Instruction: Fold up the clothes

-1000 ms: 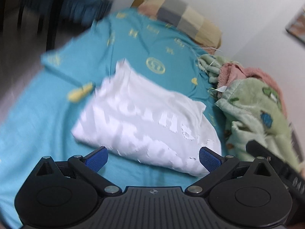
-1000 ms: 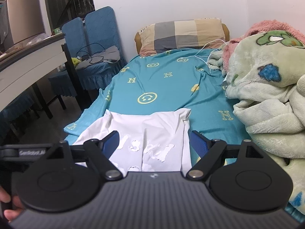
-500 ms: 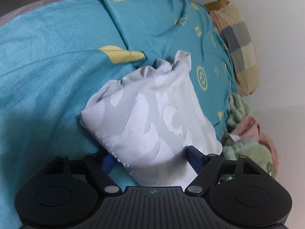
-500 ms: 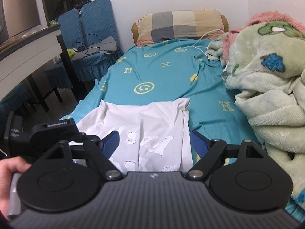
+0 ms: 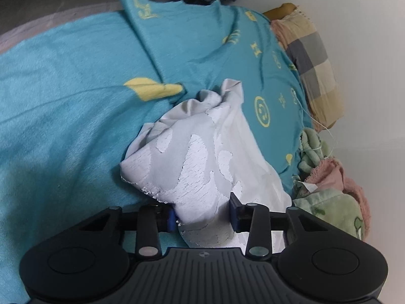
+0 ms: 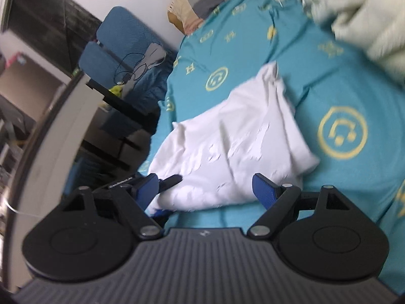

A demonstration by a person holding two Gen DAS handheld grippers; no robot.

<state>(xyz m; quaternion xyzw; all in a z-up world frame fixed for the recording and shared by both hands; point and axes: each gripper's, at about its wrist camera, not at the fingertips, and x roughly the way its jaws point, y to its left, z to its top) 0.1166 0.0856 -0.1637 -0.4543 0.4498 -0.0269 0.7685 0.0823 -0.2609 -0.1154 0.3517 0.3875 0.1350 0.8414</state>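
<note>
White garment (image 5: 202, 157): laid folded on teal bedsheet (image 5: 63, 106) (checked pillow (image 5: 314, 71) by white wall). Its near corner is being clamped by closing left tongs (image 5: 202, 216); right tongs (image 6: 206, 190) are held released.

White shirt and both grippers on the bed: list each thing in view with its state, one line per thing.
White shirt: partly folded, bunched, lying on the bed sheet.
Left gripper: jaws closing, the shirt's near corner between them.
Right gripper: jaws open, the shirt's near edge between them, not pinched.
Bed sheet: spread, one fold creased.
Green blanket: crumpled in a heap.
Pillow: lying at the bed's head.
</note>
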